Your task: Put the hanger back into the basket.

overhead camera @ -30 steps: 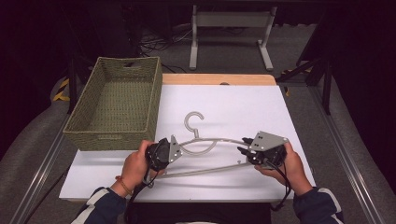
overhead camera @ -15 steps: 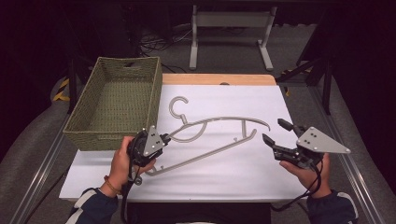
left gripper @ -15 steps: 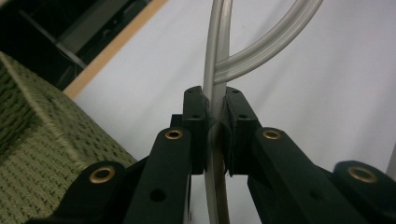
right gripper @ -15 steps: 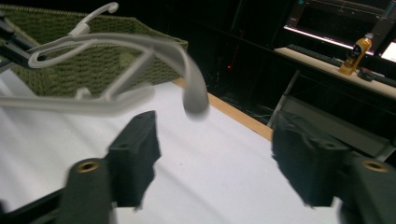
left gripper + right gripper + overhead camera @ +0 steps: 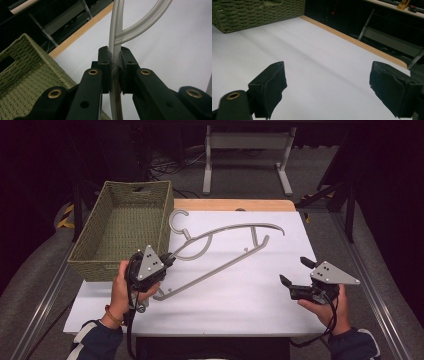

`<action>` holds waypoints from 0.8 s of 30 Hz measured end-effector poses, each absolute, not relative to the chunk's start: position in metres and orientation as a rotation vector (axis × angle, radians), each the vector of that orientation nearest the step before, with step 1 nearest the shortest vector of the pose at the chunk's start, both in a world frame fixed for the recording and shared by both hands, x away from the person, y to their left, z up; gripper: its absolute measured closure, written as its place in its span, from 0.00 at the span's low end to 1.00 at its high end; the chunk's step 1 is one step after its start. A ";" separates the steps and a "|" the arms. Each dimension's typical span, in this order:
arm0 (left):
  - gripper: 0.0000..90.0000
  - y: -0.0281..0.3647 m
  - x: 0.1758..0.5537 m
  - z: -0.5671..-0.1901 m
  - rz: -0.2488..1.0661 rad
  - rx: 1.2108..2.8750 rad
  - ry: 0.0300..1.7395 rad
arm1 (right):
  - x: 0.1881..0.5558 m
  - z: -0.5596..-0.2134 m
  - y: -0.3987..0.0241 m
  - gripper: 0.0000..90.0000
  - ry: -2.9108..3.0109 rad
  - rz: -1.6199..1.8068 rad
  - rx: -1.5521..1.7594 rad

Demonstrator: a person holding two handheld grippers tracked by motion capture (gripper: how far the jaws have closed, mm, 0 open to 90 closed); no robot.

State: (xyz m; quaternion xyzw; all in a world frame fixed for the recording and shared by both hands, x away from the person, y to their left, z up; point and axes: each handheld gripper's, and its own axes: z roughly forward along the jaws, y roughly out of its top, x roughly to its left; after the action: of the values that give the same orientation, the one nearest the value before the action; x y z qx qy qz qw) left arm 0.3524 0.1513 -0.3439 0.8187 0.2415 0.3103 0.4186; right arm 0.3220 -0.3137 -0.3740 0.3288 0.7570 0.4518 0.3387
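dark surroundings ring a white worktop (image 5: pixel 240 295) with a wooden strip along its far edge, and the legs of a metal stand (image 5: pixel 245 155) rise beyond it. on the worktop's left sits a green woven basket (image 5: pixel 120 232), open at the top, with a handle slot in its far wall. the left gripper (image 5: pixel 167 261) is held just in front of the basket's near right corner, its fingers (image 5: pixel 103 67) clamped tight on the thin grey bar of a plastic hanger (image 5: pixel 225 247); in the left gripper view the bar runs up between the two black pads, then forks into a curved arm over the white surface. from that grip the hanger slants away toward the far right, its hook (image 5: pixel 177 220) close beside the basket's right wall and its curved upper arm reaching toward the worktop's far right part; whether its far end rests on the surface cannot be told. the right gripper (image 5: pixel 295 272) is well apart from the hanger, at the near right of the worktop, its fingers (image 5: pixel 272 87) spread wide after just opening, with nothing between them but bare white surface, and the basket's corner shows far off in its own view.
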 end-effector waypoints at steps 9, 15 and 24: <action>0.91 0.168 0.362 -0.319 0.740 1.994 0.702 | 0.325 -0.386 -0.314 0.16 2.002 1.139 0.894; 0.91 0.181 0.373 -0.301 0.743 1.996 0.735 | 0.327 -0.391 -0.309 0.16 2.023 1.129 0.897; 0.91 0.202 0.391 -0.290 0.797 2.000 0.790 | 0.328 -0.396 -0.302 0.16 2.060 1.132 0.878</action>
State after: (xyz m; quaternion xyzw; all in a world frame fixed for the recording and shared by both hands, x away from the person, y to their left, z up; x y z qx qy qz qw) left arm 0.3910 0.2021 -0.2899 0.7948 0.3138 0.3168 0.4117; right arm 0.3277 -0.3022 -0.3956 0.3326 0.7802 0.4288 0.3110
